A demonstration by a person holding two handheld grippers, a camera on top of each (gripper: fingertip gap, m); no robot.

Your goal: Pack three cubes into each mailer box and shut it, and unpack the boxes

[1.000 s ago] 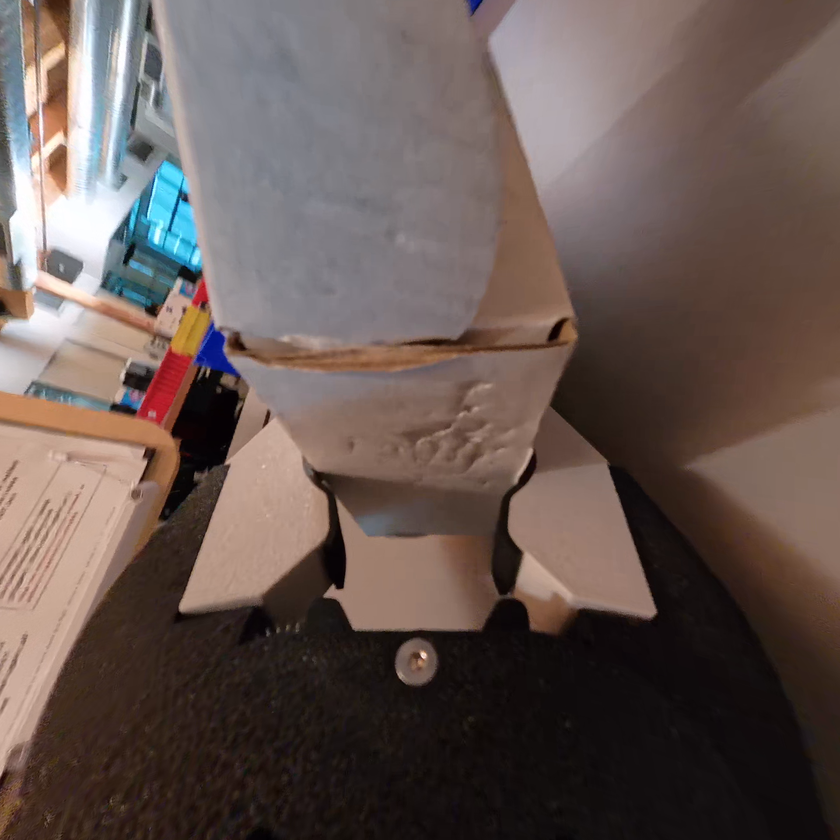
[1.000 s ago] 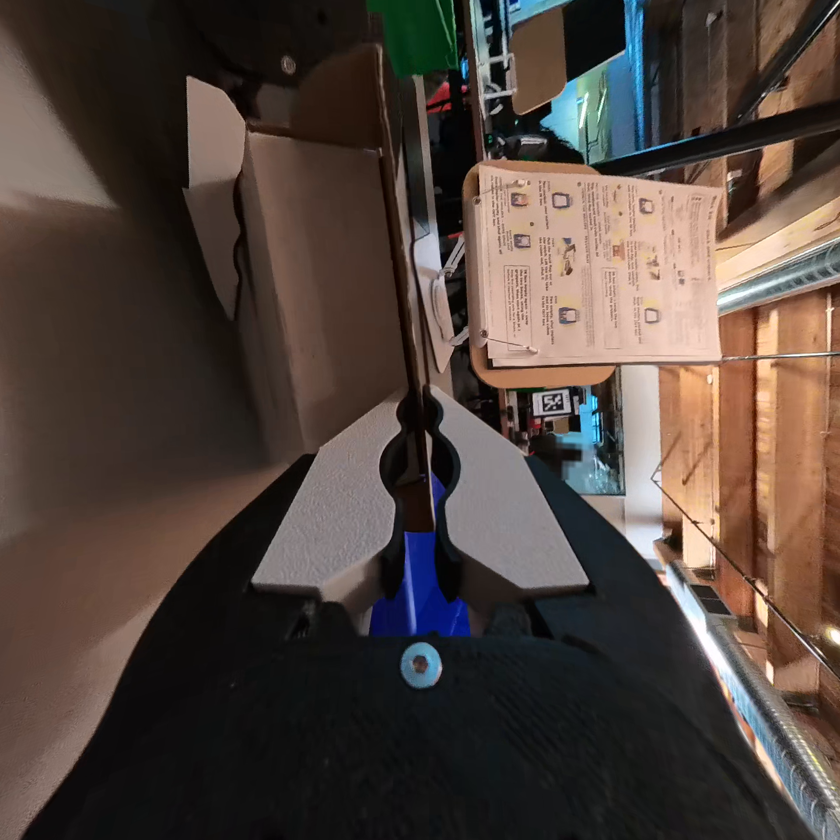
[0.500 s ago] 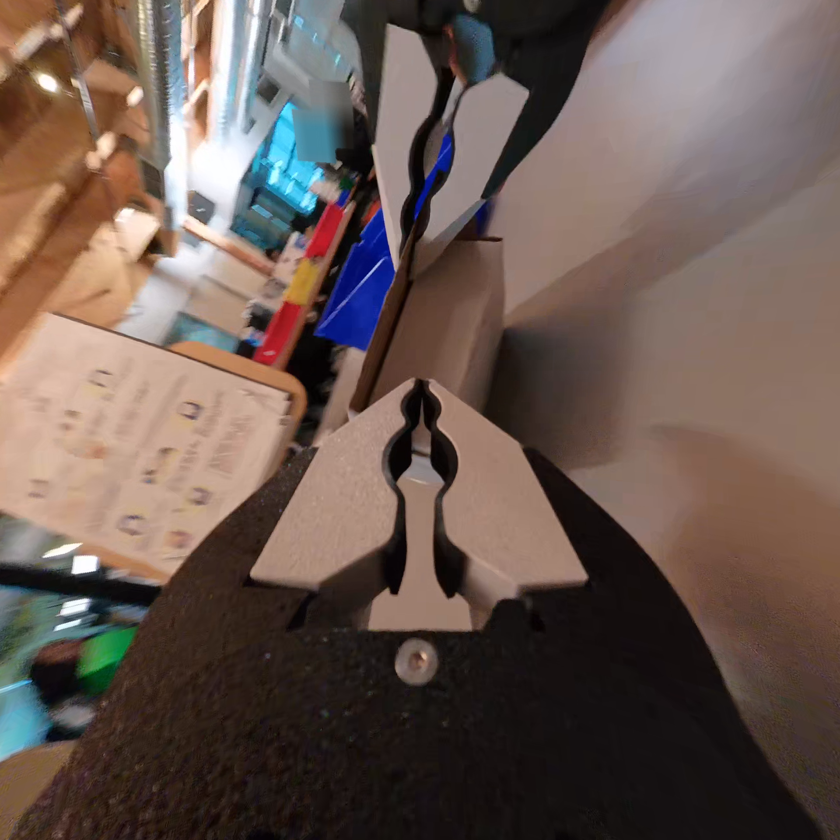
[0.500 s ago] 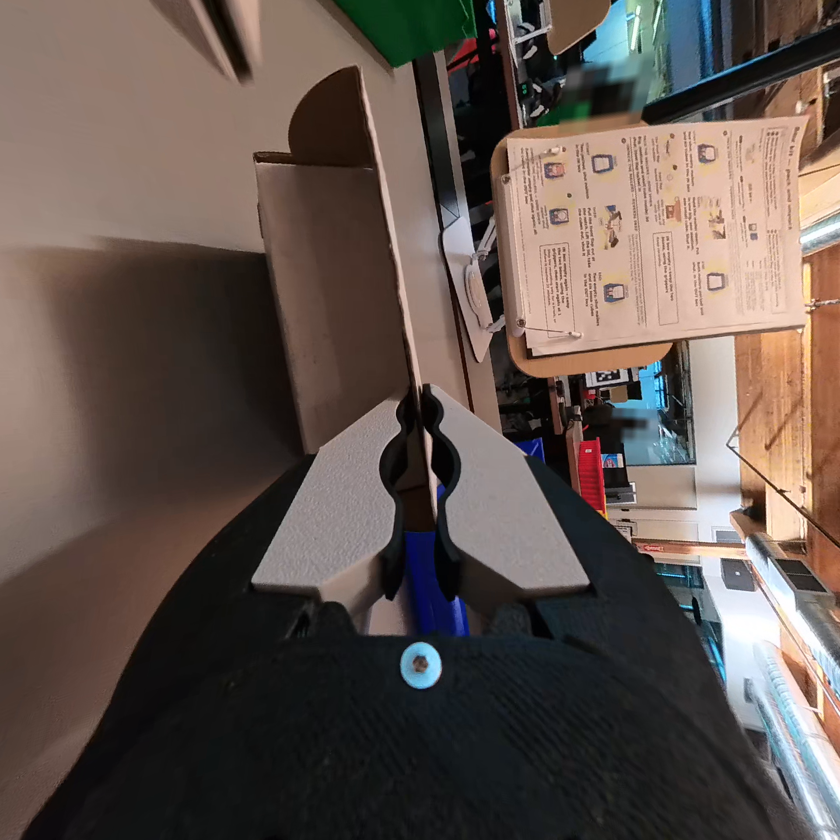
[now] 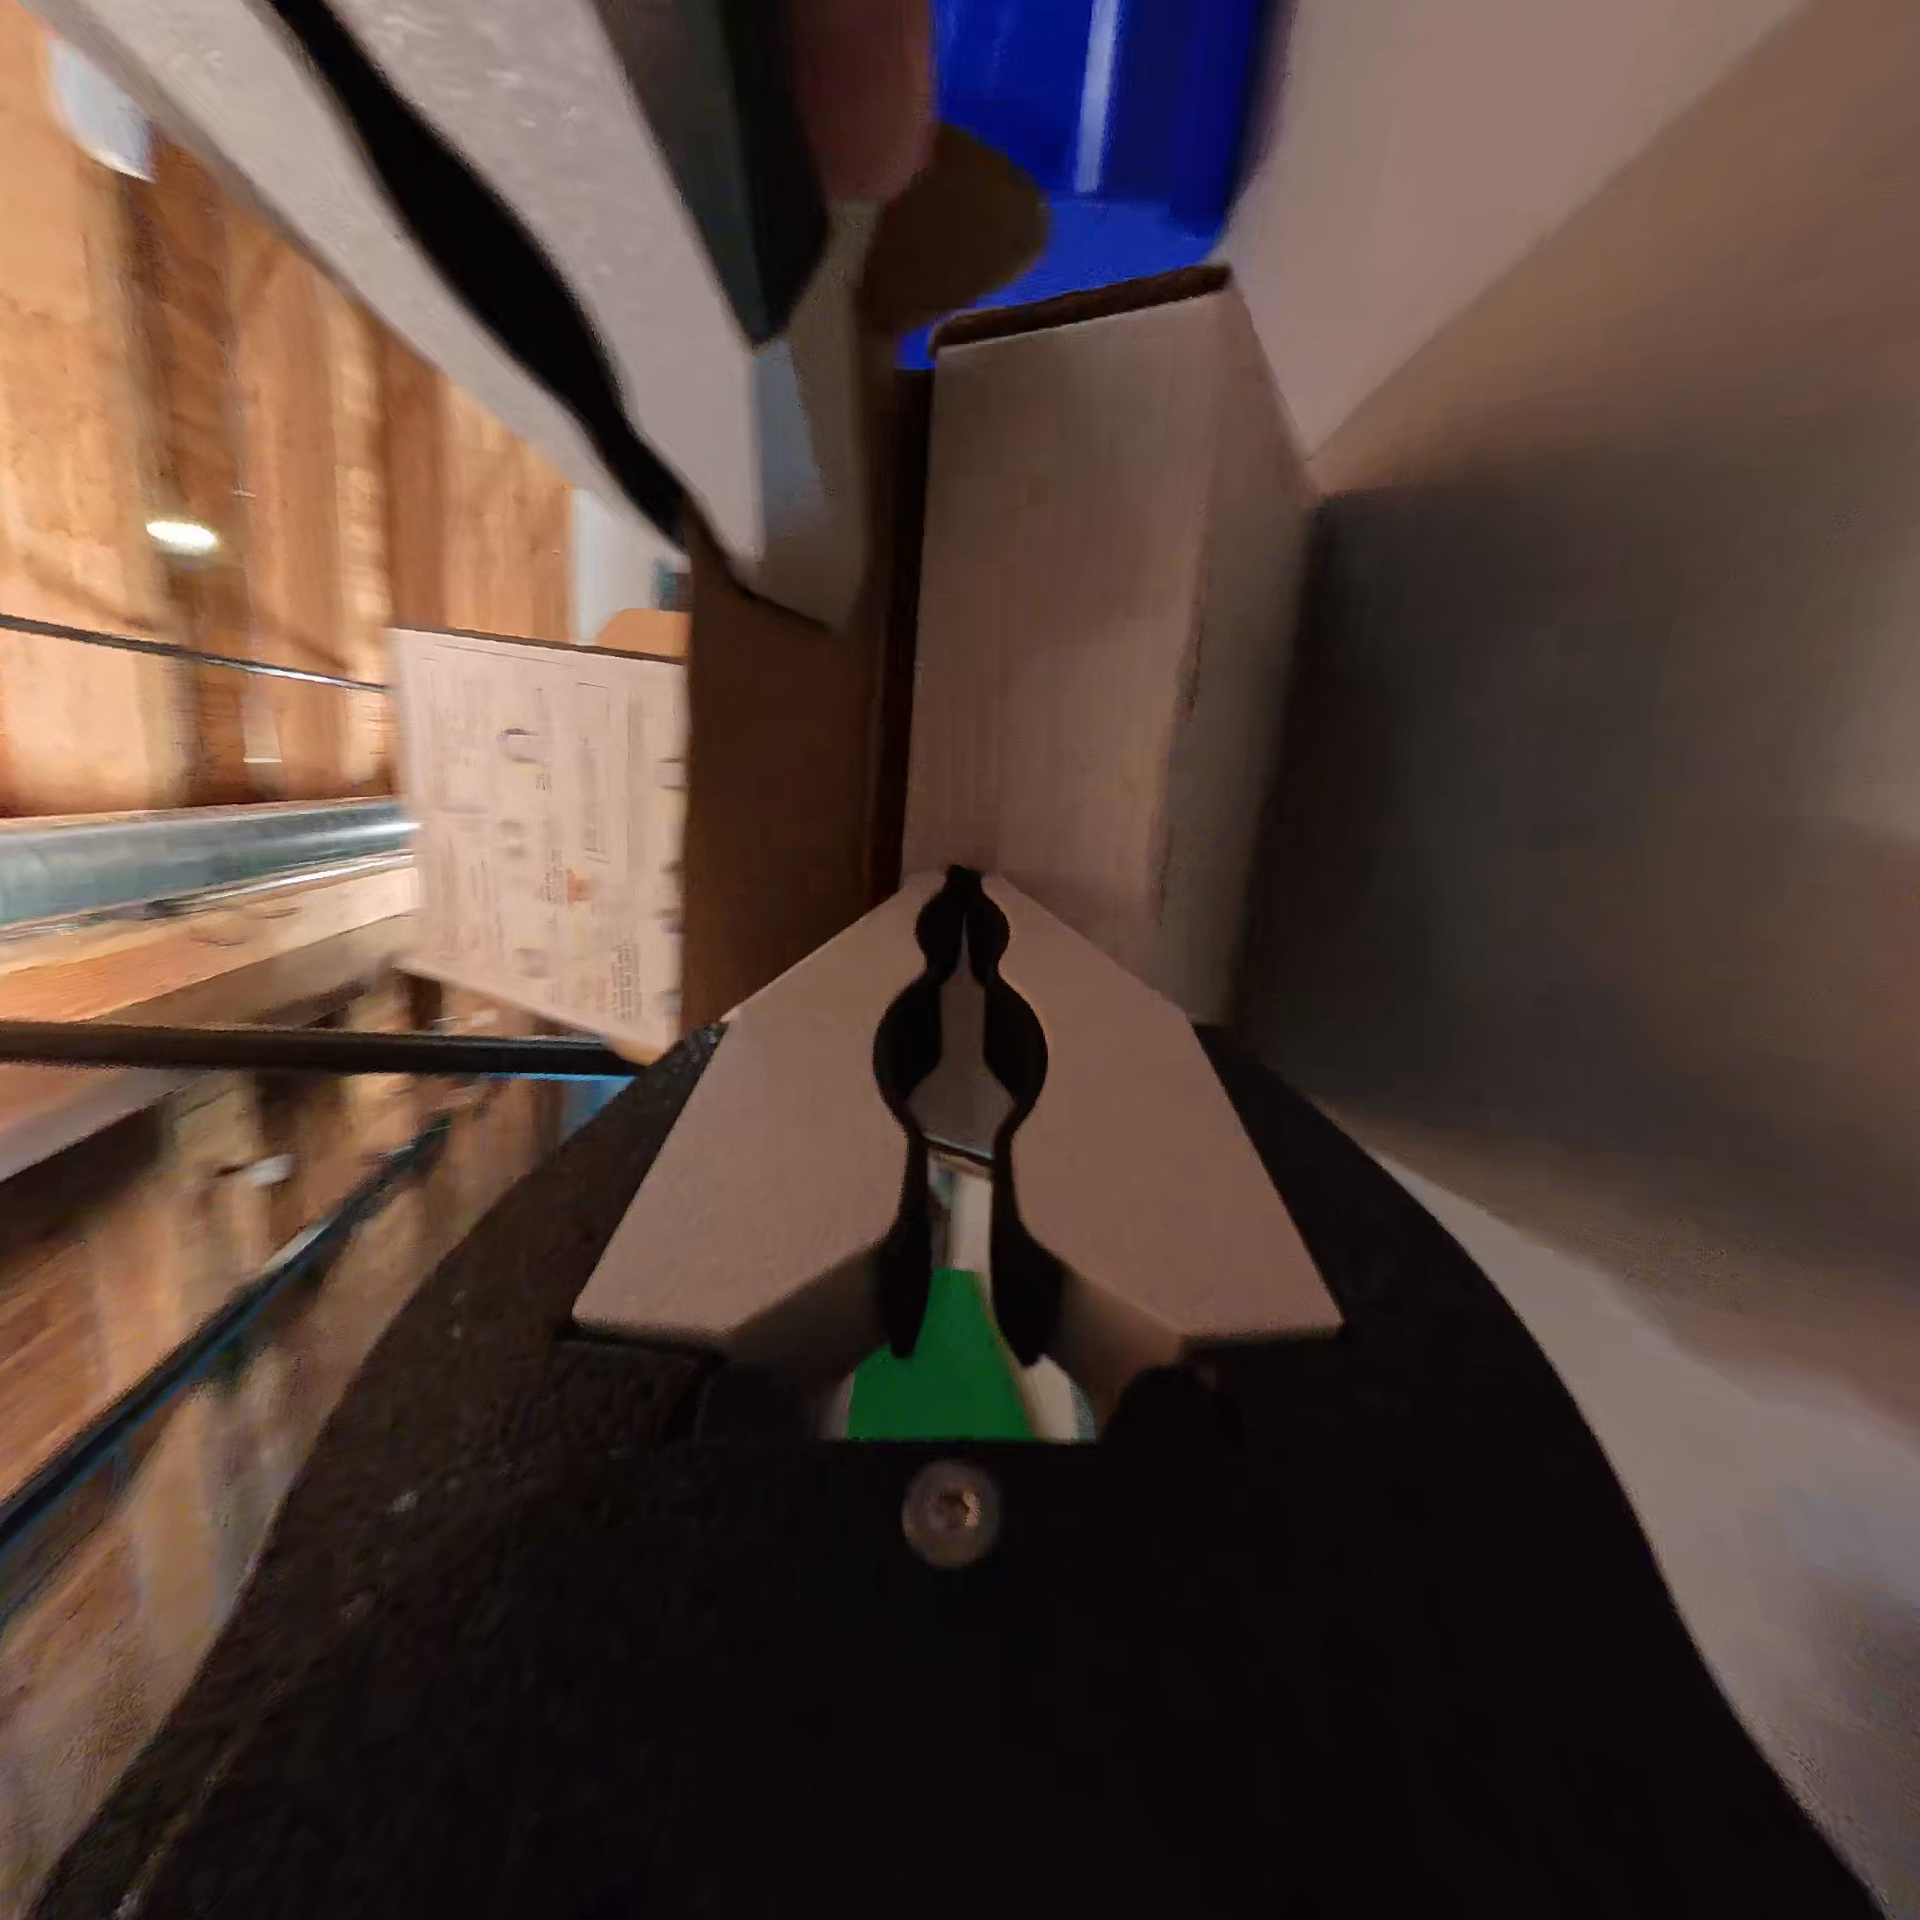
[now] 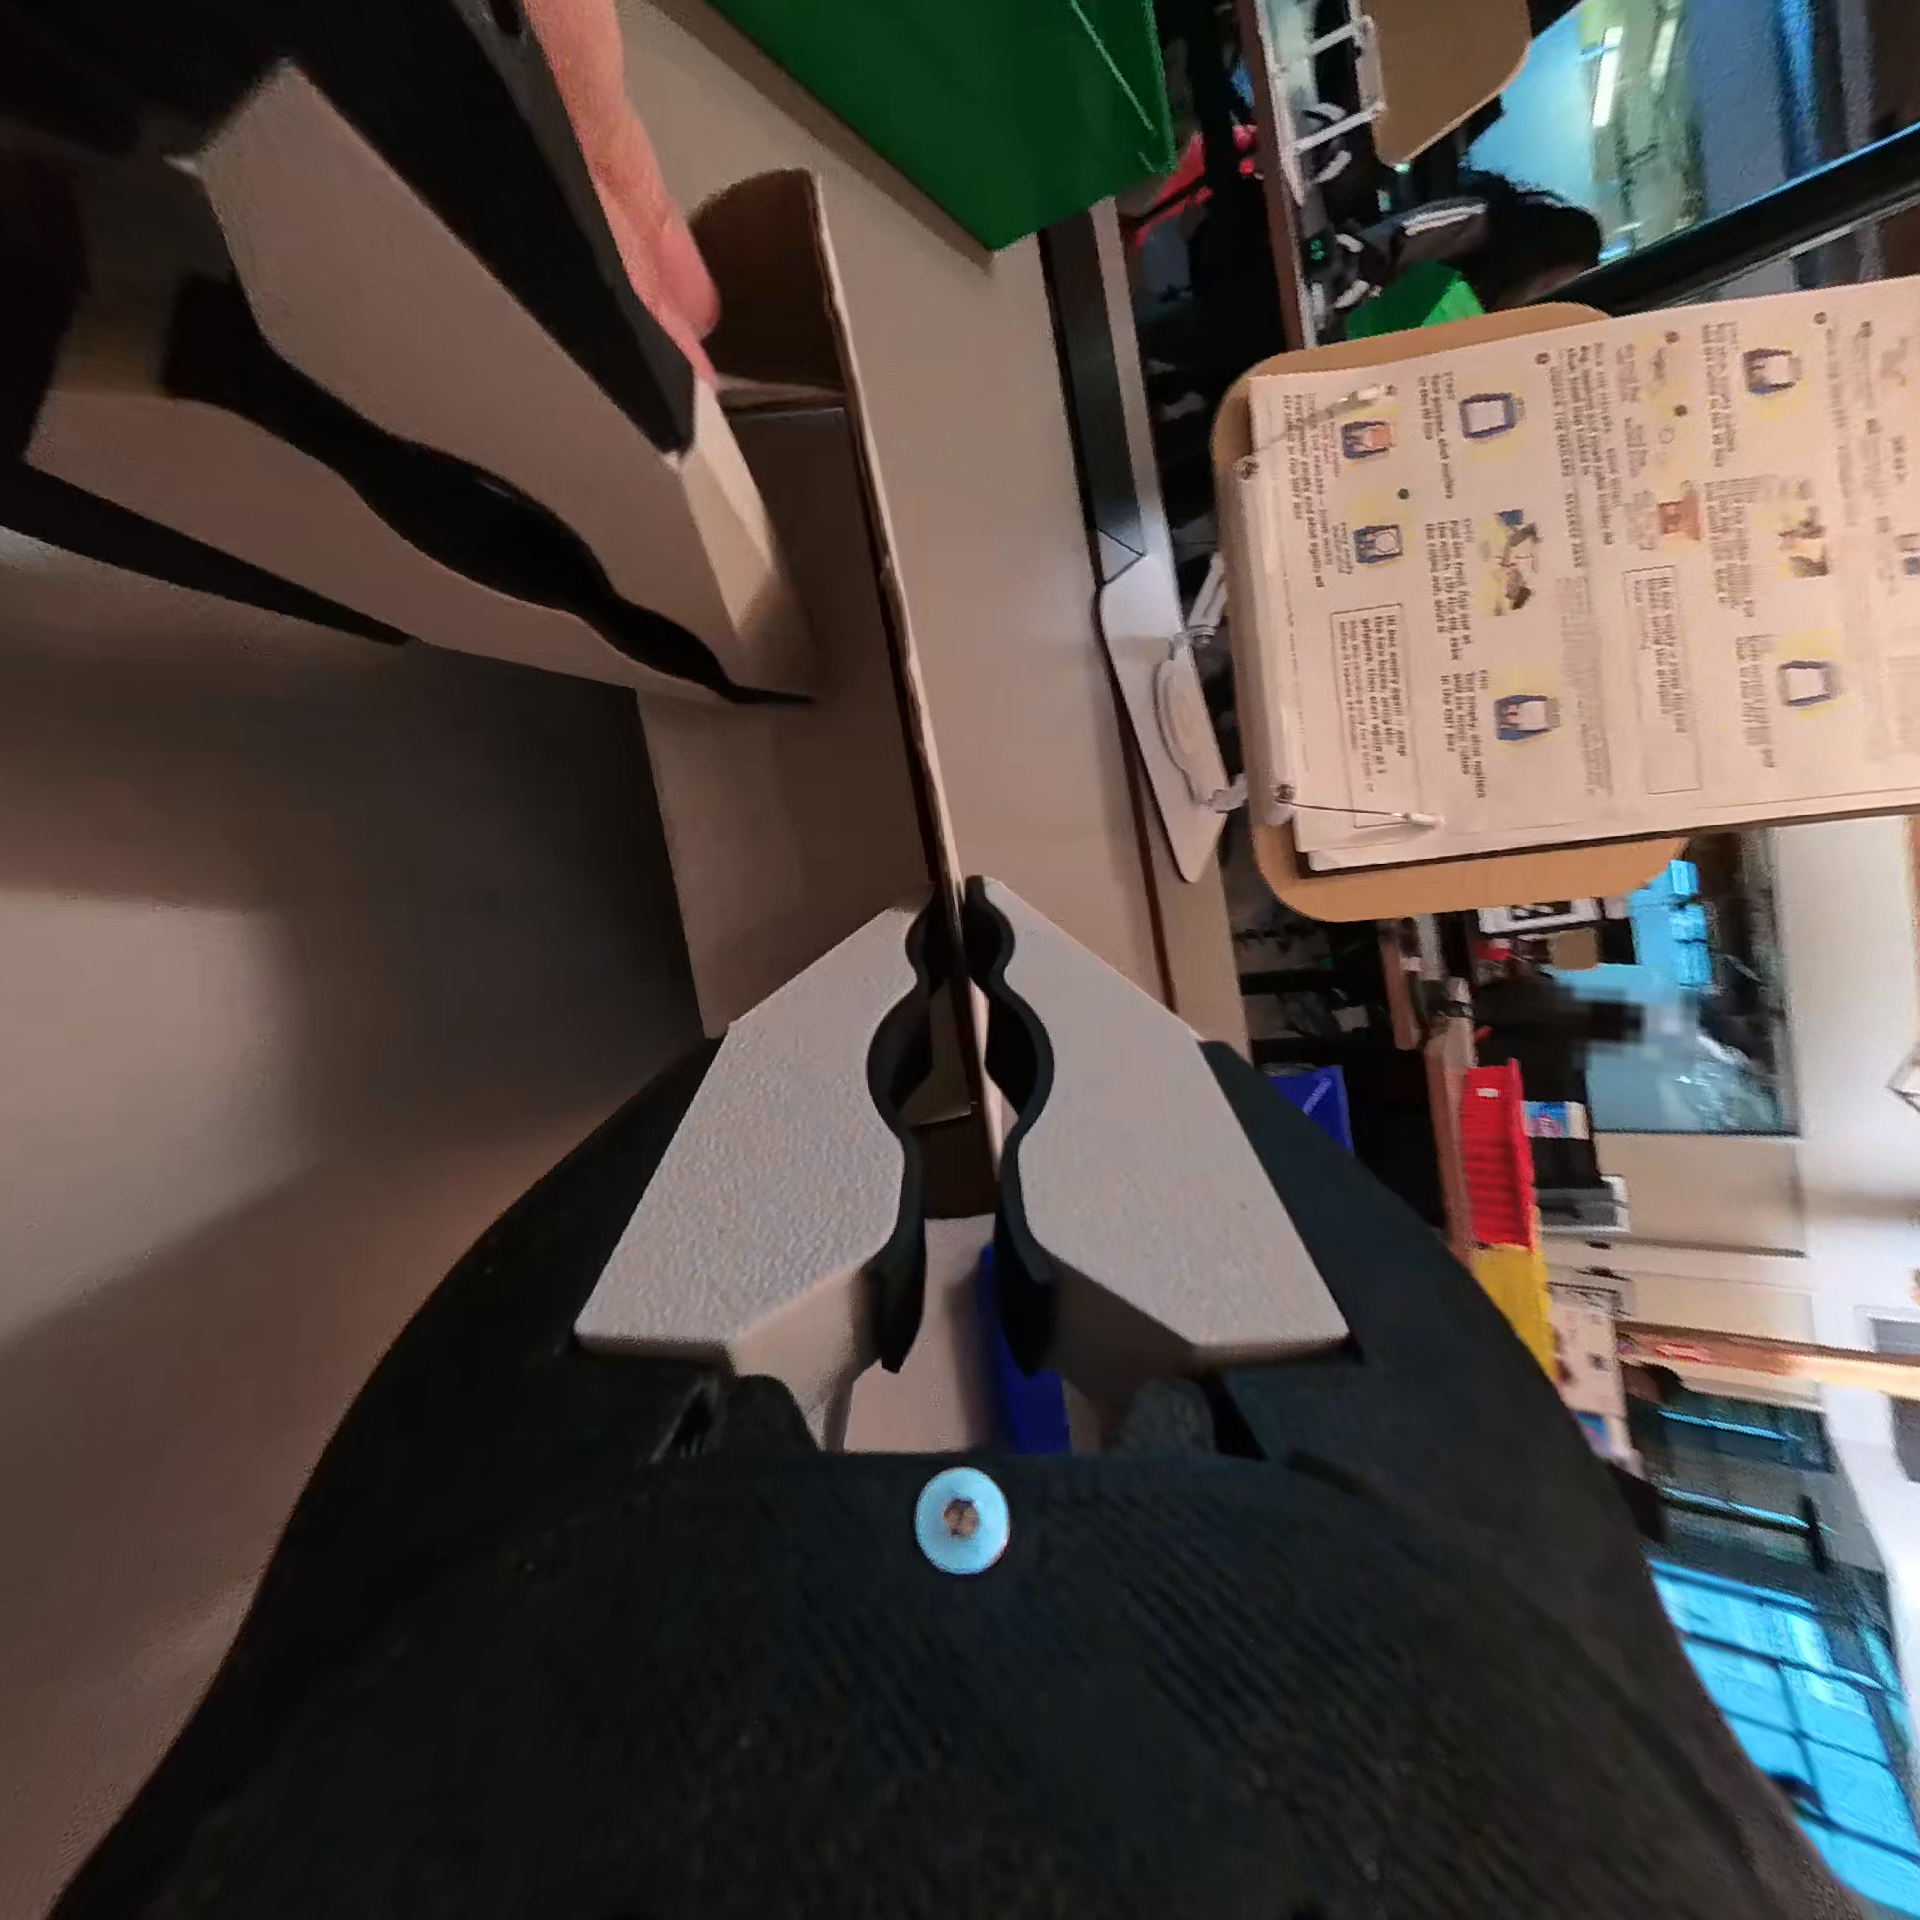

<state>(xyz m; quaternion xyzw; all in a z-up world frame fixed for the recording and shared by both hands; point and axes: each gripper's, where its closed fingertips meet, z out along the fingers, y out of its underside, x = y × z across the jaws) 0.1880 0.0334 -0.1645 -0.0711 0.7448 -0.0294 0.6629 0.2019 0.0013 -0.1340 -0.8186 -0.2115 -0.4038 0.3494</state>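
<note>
**Holding the mailer box by its lid panel**

Standing on edge: the white mailer box (image 6: 779, 852), its brown lid panel (image 5: 790, 779) reaching out beside the wall, no cubes showing. Probably handling light and stiff but creasing easily, so taking hold on the panel's free edge, close to a fold. Clamping that edge at one end of the box: the right gripper (image 6: 961, 894), fingers closed on the cardboard. Nosing in at the box's opposite end: the left gripper (image 5: 961, 883), fingers closed, tips at the wall-lid corner; pinching cardboard or not, impossible to tell. Lying under the box: the pale table (image 6: 208, 1039). Hanging beyond the box: a clipboard (image 6: 1558, 582) bearing a printed sheet.
</note>
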